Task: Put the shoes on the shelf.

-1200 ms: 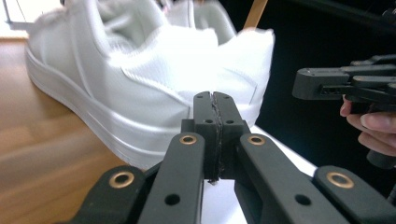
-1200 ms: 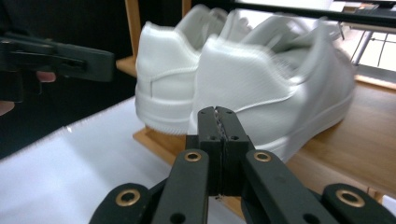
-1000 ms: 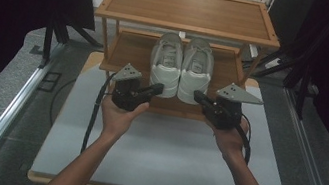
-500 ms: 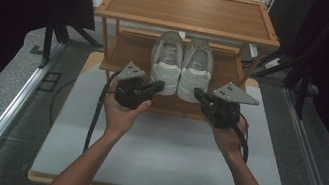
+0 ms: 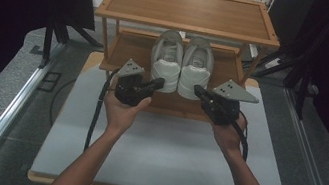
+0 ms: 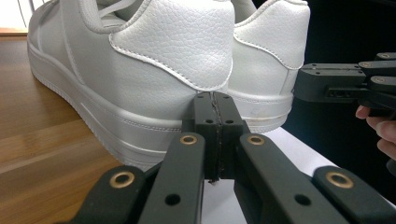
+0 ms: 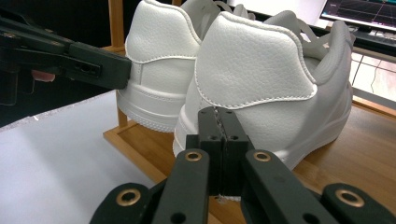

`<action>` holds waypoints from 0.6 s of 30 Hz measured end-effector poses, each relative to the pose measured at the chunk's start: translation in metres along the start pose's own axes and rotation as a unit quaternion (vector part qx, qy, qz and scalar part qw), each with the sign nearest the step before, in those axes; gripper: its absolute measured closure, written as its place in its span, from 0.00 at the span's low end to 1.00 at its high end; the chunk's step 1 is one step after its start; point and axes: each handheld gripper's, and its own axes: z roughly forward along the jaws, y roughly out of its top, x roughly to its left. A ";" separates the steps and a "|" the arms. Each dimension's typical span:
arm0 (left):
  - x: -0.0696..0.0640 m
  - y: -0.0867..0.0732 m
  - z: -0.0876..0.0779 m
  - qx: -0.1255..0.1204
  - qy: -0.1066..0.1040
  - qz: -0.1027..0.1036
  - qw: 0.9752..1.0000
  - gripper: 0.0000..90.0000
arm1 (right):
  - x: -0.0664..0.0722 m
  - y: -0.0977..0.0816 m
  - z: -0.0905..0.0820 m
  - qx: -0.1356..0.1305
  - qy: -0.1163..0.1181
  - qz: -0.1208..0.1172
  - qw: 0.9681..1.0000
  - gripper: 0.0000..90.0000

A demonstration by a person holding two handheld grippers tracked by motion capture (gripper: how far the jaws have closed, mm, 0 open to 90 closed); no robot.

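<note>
A pair of white sneakers stands on the lower shelf of a wooden rack (image 5: 131, 51), heels toward me. My left gripper (image 5: 159, 83) is shut with nothing in it, and its tip is just short of the left sneaker's (image 5: 166, 61) heel. My right gripper (image 5: 197, 90) is also shut and empty, close behind the right sneaker's (image 5: 196, 67) heel. In the left gripper view the closed jaws (image 6: 213, 100) point at the left sneaker's (image 6: 140, 70) heel, with the right sneaker (image 6: 271, 56) and the other gripper (image 6: 327, 84) beyond. In the right gripper view the closed jaws (image 7: 217, 114) face the right sneaker (image 7: 261, 79).
The rack's top shelf (image 5: 191, 8) is bare wood. The rack stands on a white board (image 5: 163, 148) over a grey floor. A metal rail (image 5: 6, 117) runs along the left, and dark stands and curtains flank both sides.
</note>
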 end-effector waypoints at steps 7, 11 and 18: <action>0.002 0.000 0.003 0.000 0.002 -0.001 1.000 1.00 | -0.003 0.003 -0.001 -0.016 -0.003 0.014 1.000 0.99; 0.002 0.000 0.003 0.000 0.000 -0.002 1.000 1.00 | -0.003 0.002 -0.001 -0.014 -0.001 0.017 1.000 0.99; 0.004 -0.003 0.003 0.004 -0.001 0.005 1.000 1.00 | -0.003 0.002 -0.001 -0.014 -0.002 0.018 1.000 1.00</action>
